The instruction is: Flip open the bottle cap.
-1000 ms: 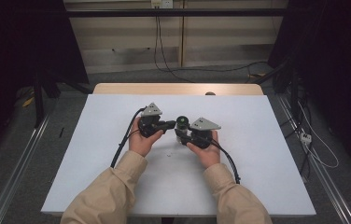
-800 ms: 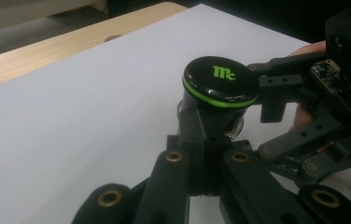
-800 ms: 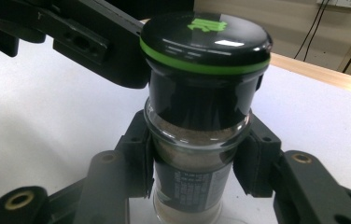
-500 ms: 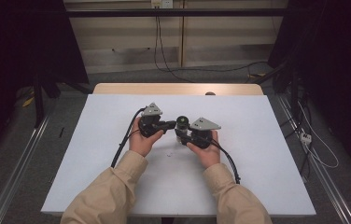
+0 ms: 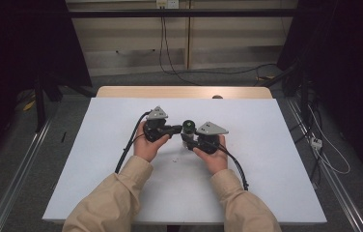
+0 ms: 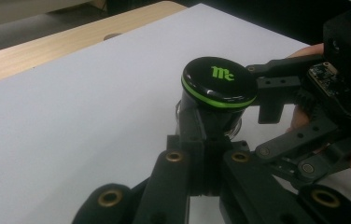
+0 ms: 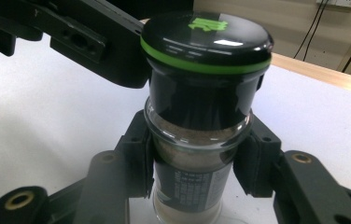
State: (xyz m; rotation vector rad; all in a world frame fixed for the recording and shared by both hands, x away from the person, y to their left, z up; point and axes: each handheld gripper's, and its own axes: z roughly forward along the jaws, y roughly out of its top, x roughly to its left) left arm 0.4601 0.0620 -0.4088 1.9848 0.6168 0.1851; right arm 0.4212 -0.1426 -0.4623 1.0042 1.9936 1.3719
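Spice jar (image 7: 197,140) stands clamped in right gripper (image 7: 197,163) fingers; left gripper (image 6: 201,154) fingers clenched against its cap.

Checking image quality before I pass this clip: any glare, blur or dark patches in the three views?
High view: the white table is evenly lit and sharp, the room around it falls into darkness. Left gripper view: dim overall, the black jar lid fairly crisp, the near jaws soft. Right gripper view: a bright glare streak on the lid, the spice jar in focus, the background wall blurred.

White table (image 5: 121,169), wood strip (image 5: 179,92) & wall cables (image 5: 162,43) behind.
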